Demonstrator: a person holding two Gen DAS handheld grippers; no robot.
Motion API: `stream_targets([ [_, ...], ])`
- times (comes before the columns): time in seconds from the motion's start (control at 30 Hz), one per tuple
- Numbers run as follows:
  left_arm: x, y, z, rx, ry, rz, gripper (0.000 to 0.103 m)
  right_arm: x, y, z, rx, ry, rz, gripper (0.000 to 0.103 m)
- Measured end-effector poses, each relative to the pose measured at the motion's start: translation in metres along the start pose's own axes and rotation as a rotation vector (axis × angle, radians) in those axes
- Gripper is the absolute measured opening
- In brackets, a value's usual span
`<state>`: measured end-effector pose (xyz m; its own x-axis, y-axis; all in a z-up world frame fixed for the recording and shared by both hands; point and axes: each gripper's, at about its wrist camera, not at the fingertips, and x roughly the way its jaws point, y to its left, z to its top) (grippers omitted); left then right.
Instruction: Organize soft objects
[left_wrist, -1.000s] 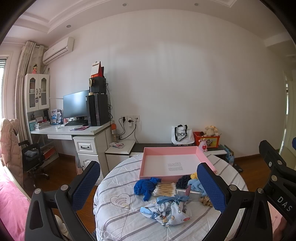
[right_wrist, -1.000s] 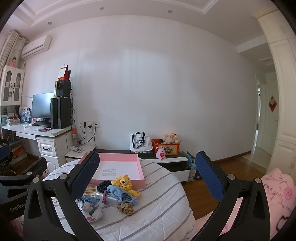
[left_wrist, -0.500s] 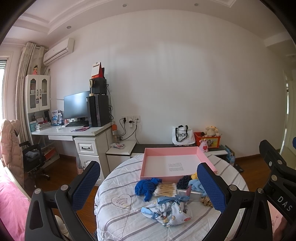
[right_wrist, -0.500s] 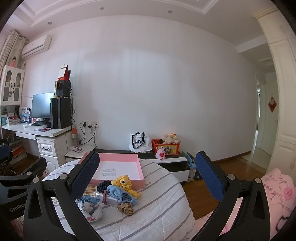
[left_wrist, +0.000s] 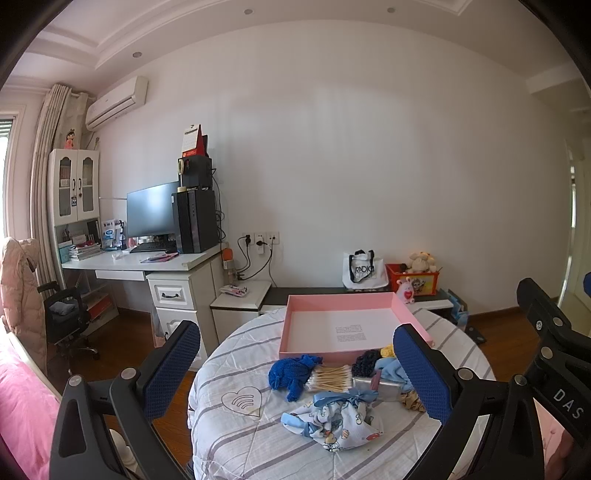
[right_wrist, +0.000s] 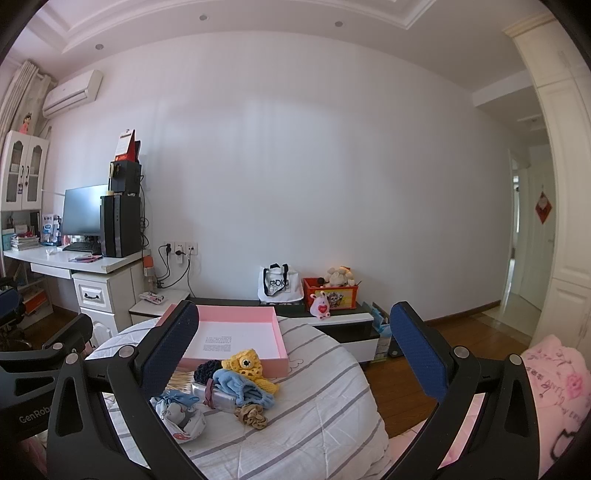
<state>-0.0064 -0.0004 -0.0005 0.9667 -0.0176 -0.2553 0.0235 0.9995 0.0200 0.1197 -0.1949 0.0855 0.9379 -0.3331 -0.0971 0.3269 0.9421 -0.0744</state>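
Both grippers hung above the near edge of the round table (left_wrist: 236, 435), and neither had hold of anything. The left gripper (left_wrist: 295, 369) stood wide open, nothing between its blue pads (left_wrist: 173, 365); the right gripper (right_wrist: 295, 354) gaped just as wide.

Between the left jaws, nearest in, lay one printed cloth (left_wrist: 340, 421) with a blue bow, crumpled flat on the striped cover. Just past it sat one bundle of swabs (left_wrist: 330, 378), with one blue knit (left_wrist: 291, 371) touching it on the left-jaw side. Toward the right jaw, one dark scrunchie (left_wrist: 365, 358) peeked out, half hidden by the pad.

From the right wrist the pile sat by the left jaw, which covered its near corner: one tan scrunchie (right_wrist: 253, 415) closest, then one light blue cloth (right_wrist: 240, 386) draped over a clear pouch (right_wrist: 221, 400), then one yellow knit toy (right_wrist: 247, 365) with a single eye, leaning on the tray wall.

Beyond the pile, one pink tray (left_wrist: 343, 326) lay flat, only a printed sheet inside. Farther back along the wall stood a desk (left_wrist: 147, 262), one monitor (left_wrist: 151, 208), a tote bag (left_wrist: 360, 271) and a toy box (left_wrist: 413, 282).
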Motion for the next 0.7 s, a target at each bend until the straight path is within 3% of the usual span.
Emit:
stream_targets([
  [0.37, 0.001, -0.001, -0.001, 0.002, 0.008, 0.000, 0.103, 0.001, 0.000, -0.001, -0.002, 0.007, 0.000, 0.103],
  [0.7, 0.015, -0.001, -0.004, 0.015, 0.072, -0.006, 0.103, 0.016, 0.002, -0.012, -0.012, 0.082, 0.005, 0.103],
])
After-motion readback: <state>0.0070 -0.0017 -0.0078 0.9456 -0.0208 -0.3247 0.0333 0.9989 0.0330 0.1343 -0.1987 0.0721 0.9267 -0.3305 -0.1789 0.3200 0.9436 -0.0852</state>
